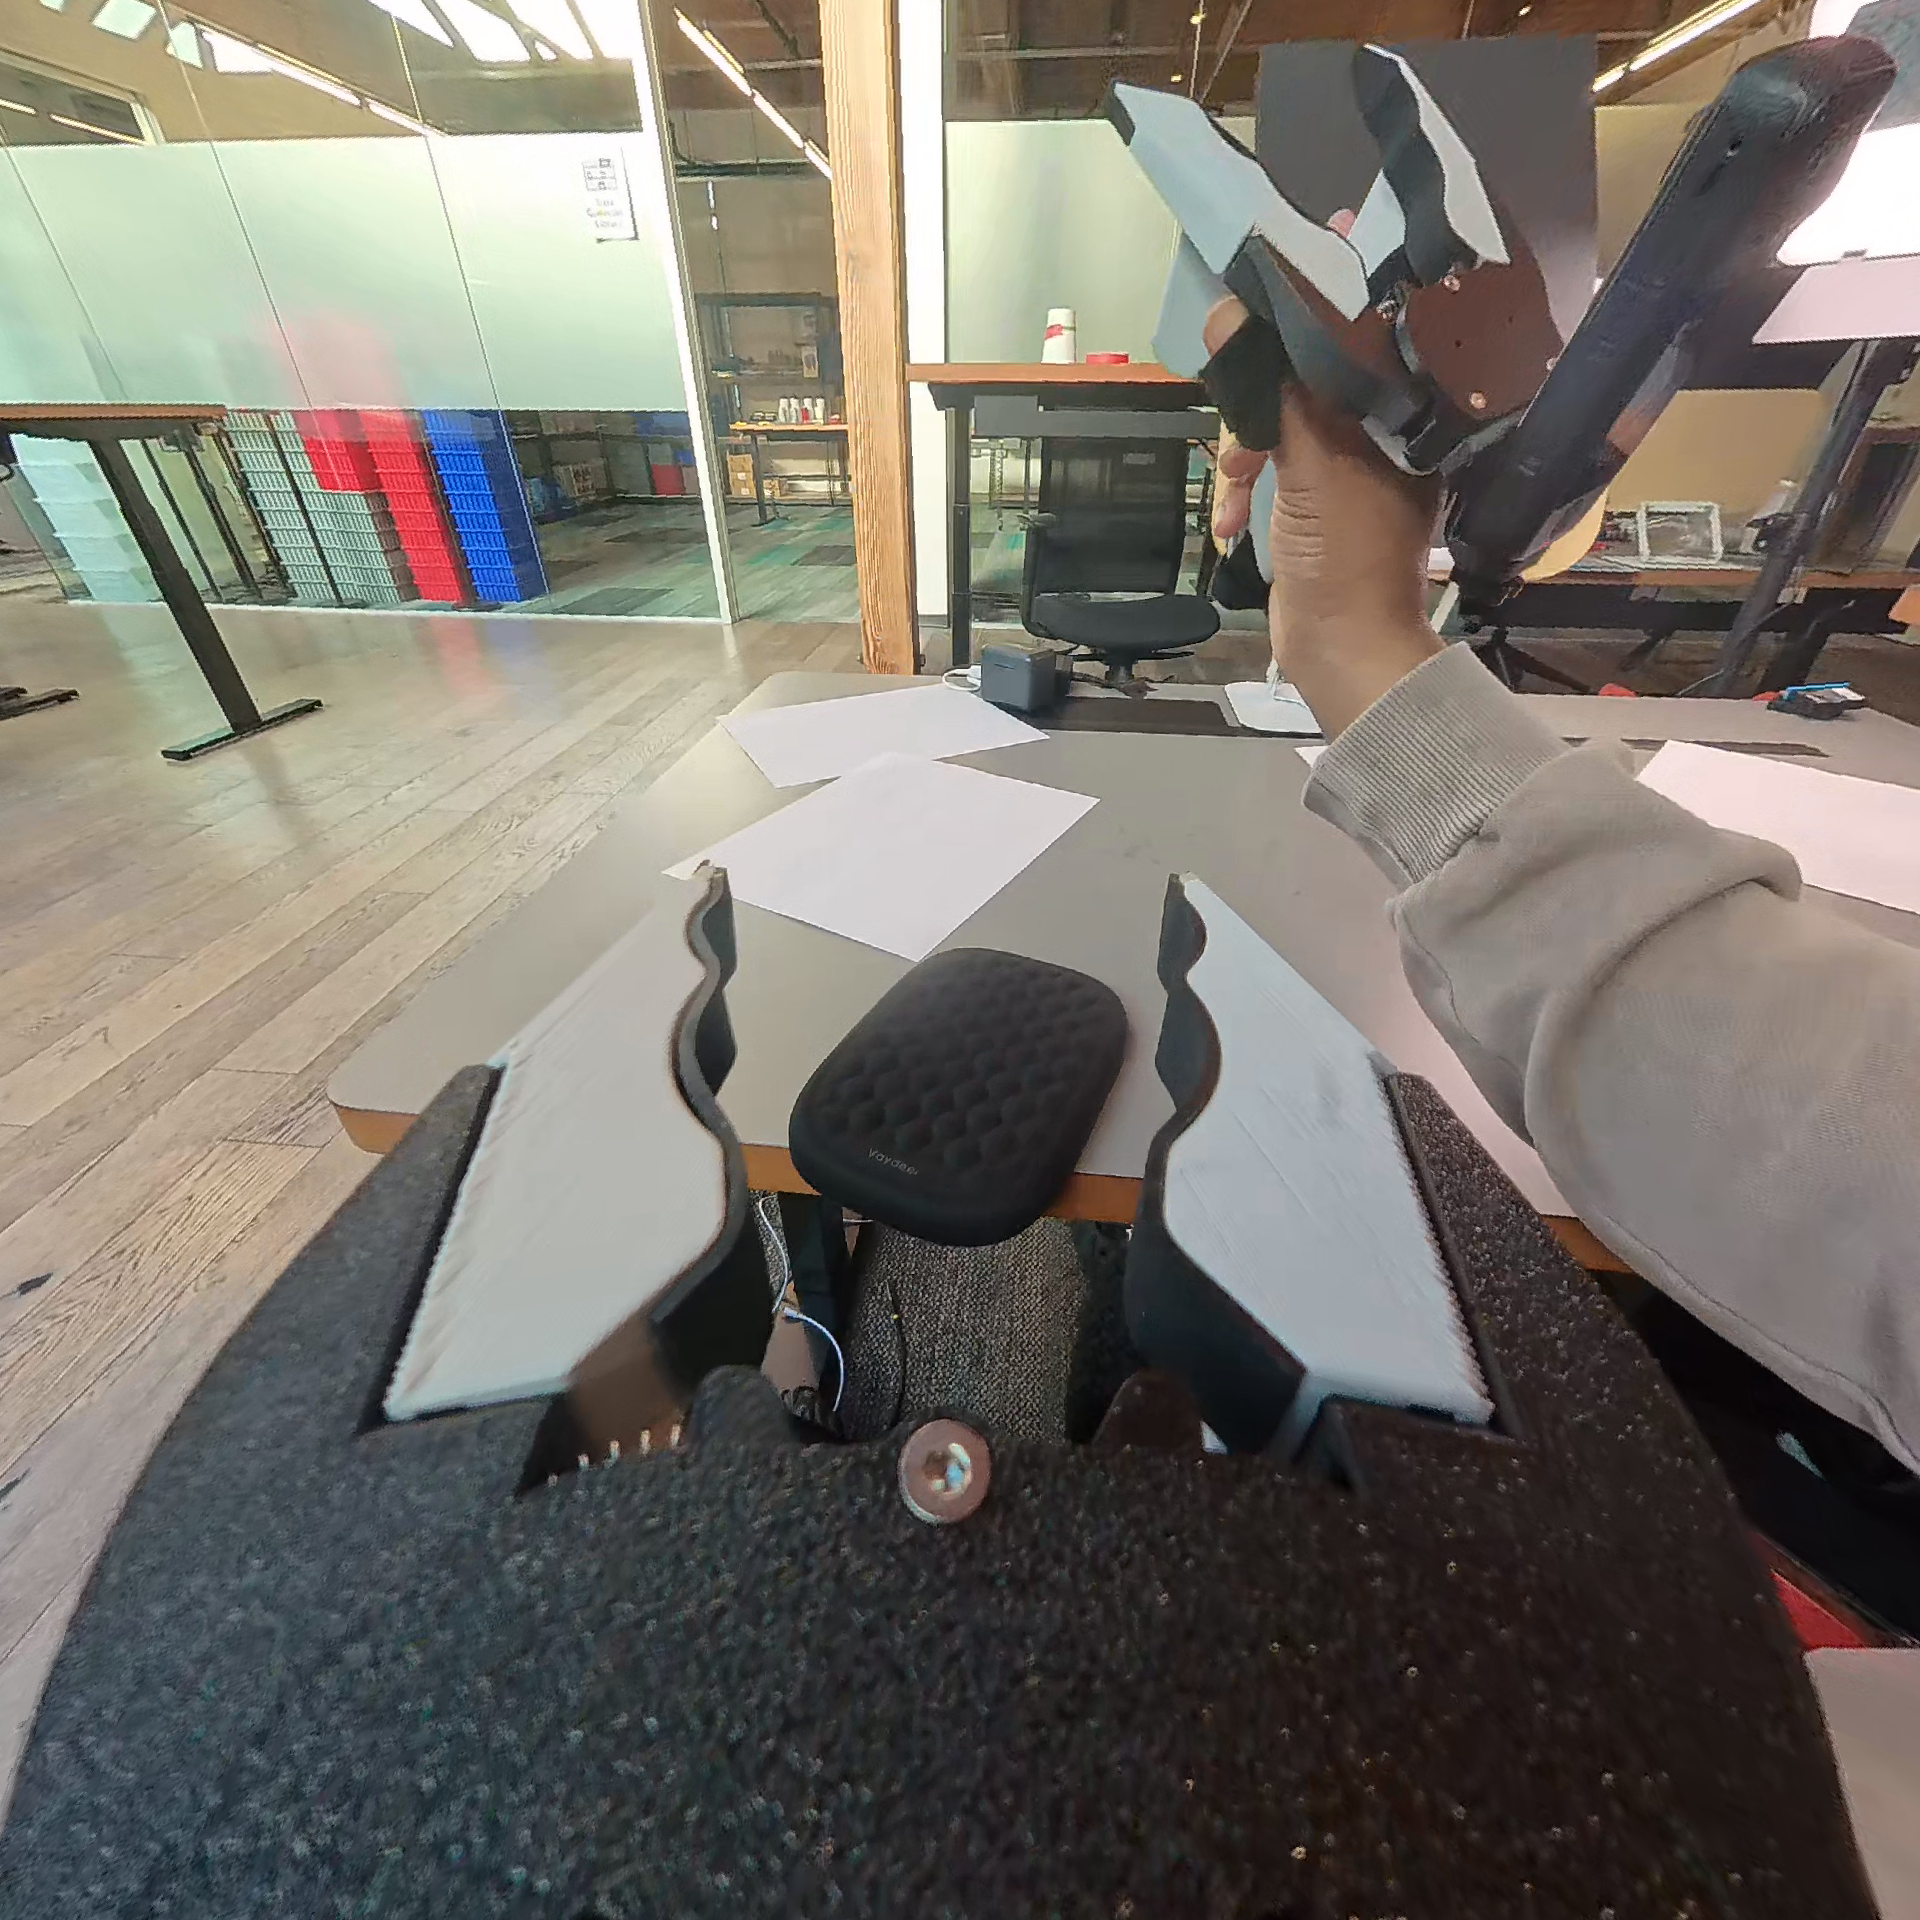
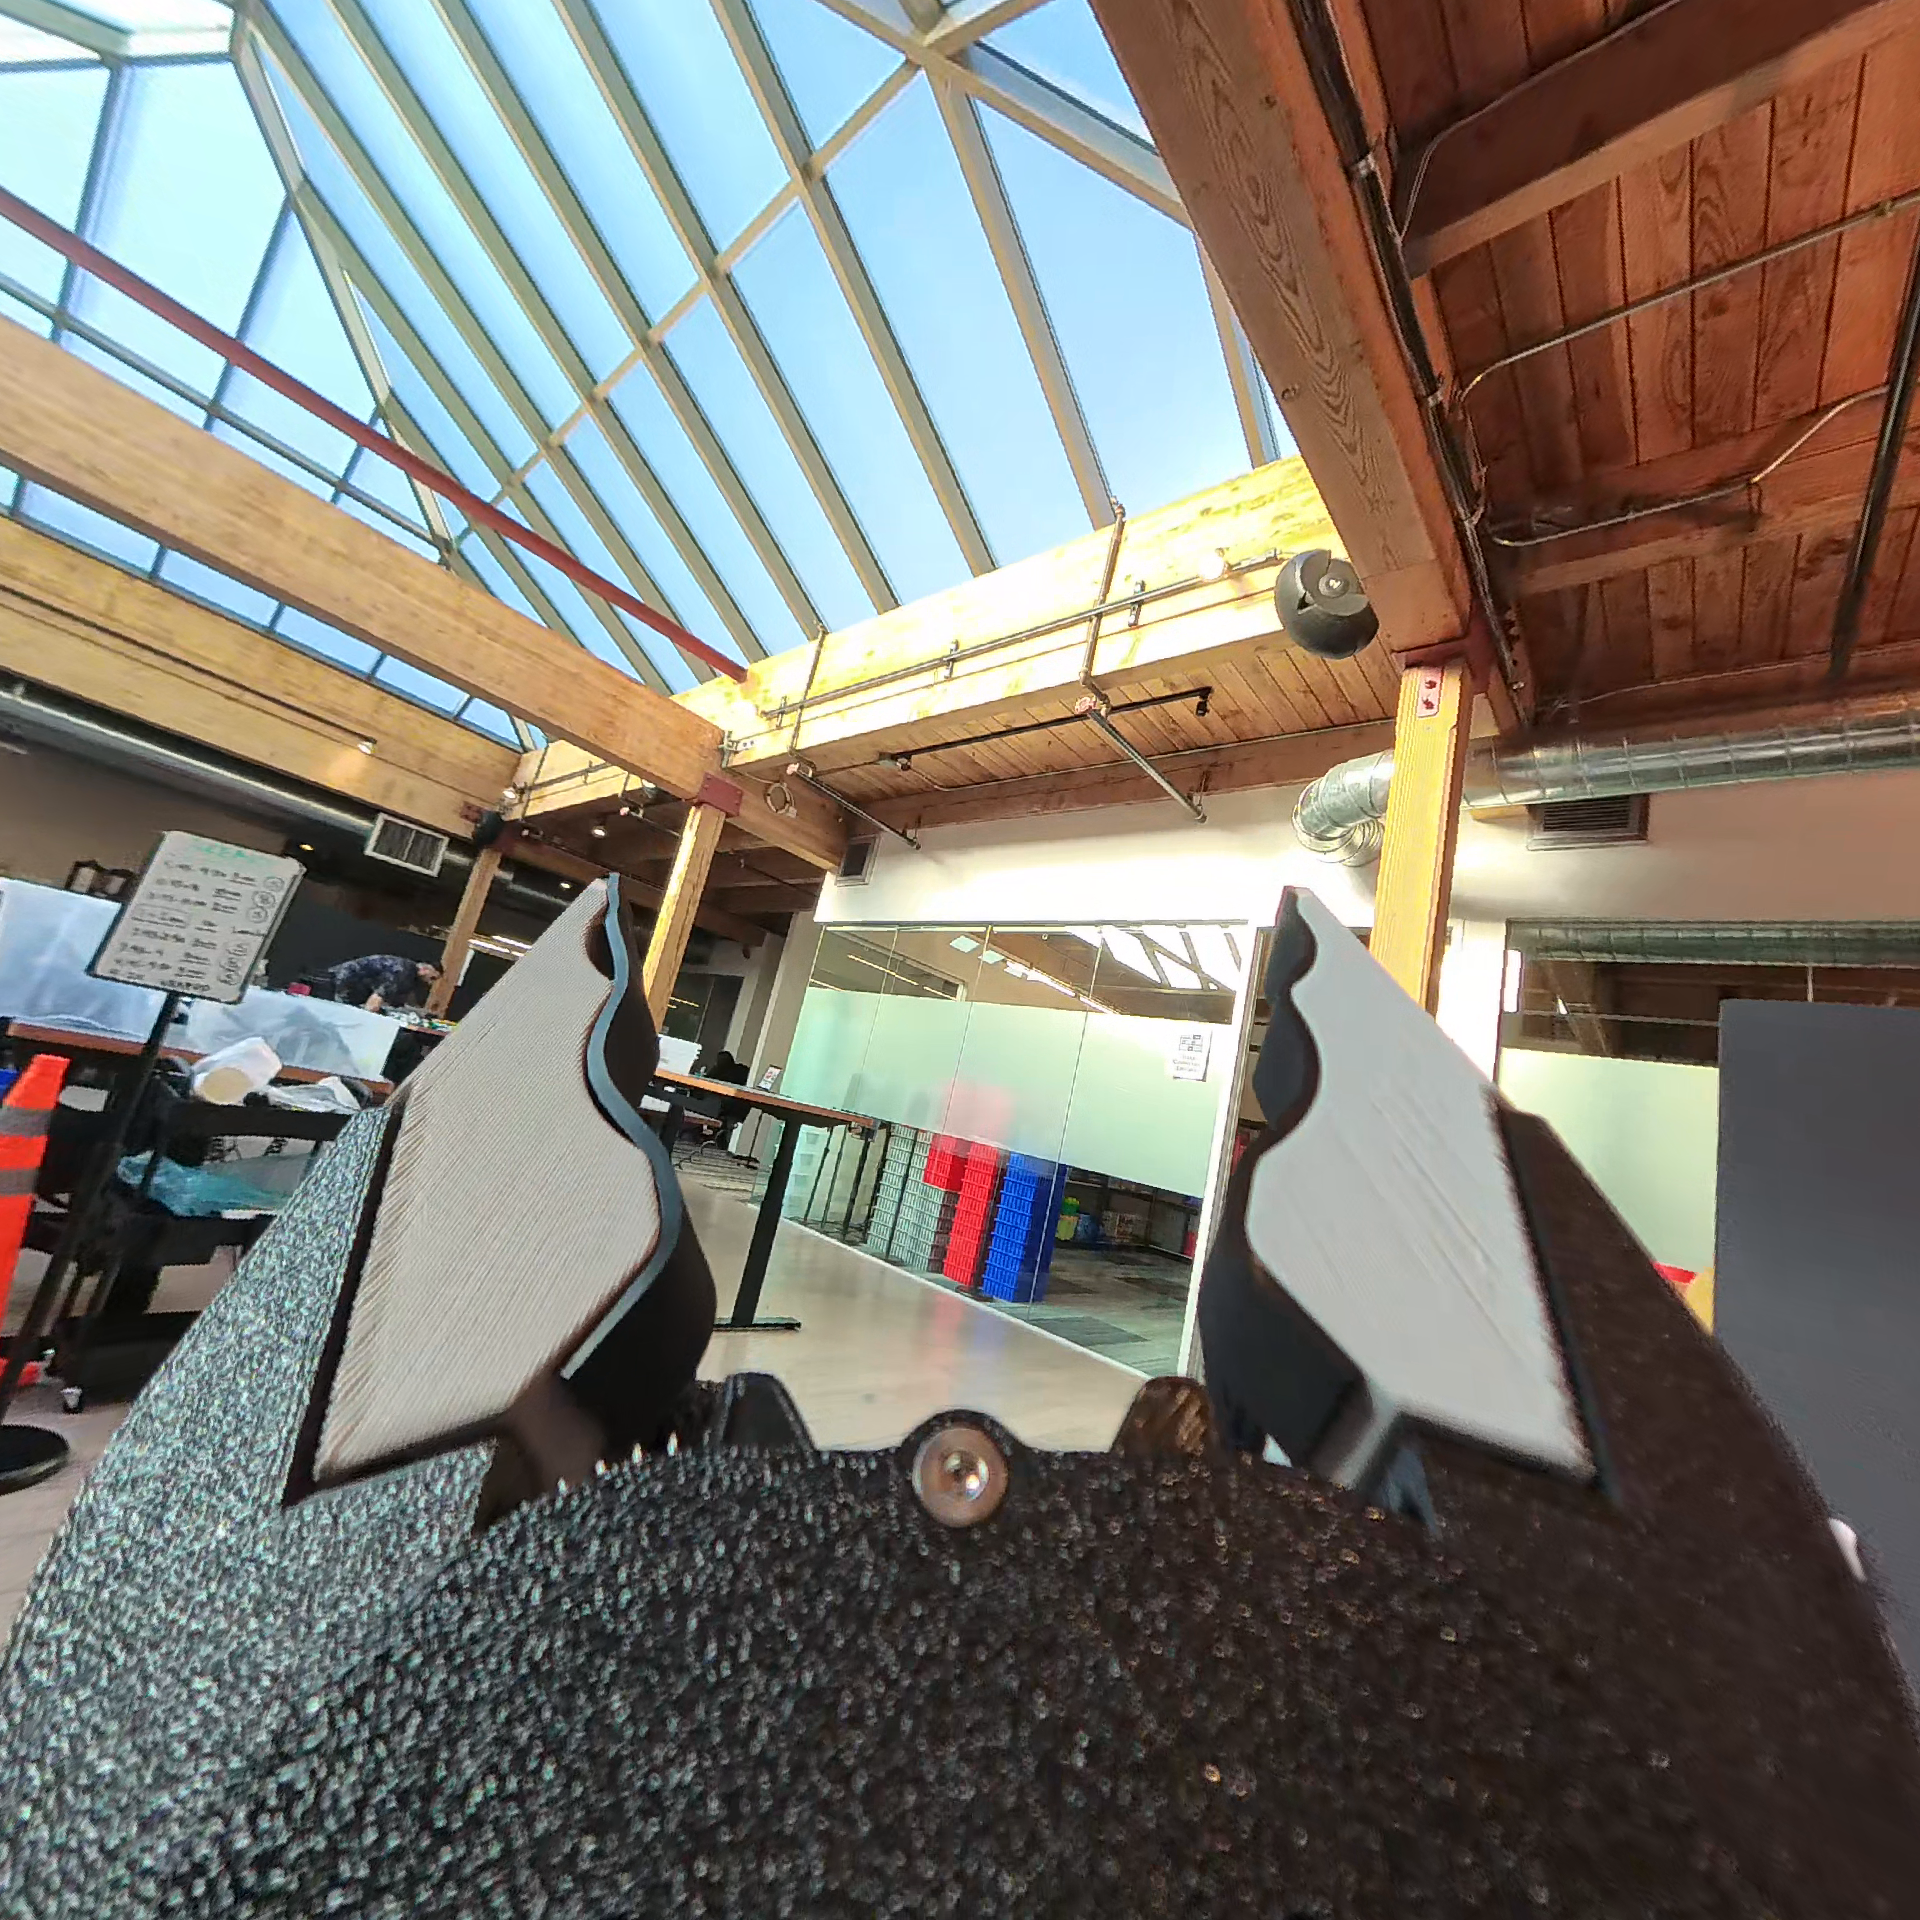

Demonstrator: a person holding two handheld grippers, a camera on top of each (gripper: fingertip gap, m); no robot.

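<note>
Left wrist view: the left gripper (image 1: 940, 883) hangs wide open and empty just short of the grey table (image 1: 1195, 831), the black padded wrist rest (image 1: 961, 1091) lying between its fingers' lines, long axis running away and rightward, white paper sheets (image 1: 894, 852) beyond. Far right, a hand (image 1: 1320, 520) lifts the right gripper (image 1: 1288, 135) well above the table, open, empty, pointing up at the skylight (image 2: 623, 312).

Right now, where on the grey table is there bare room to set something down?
Bare grey table runs between the near white sheet and the sleeve. A narrower strip lies left of the black pad, along the table edge. The far end is crowded: another sheet, a small dark box.
</note>
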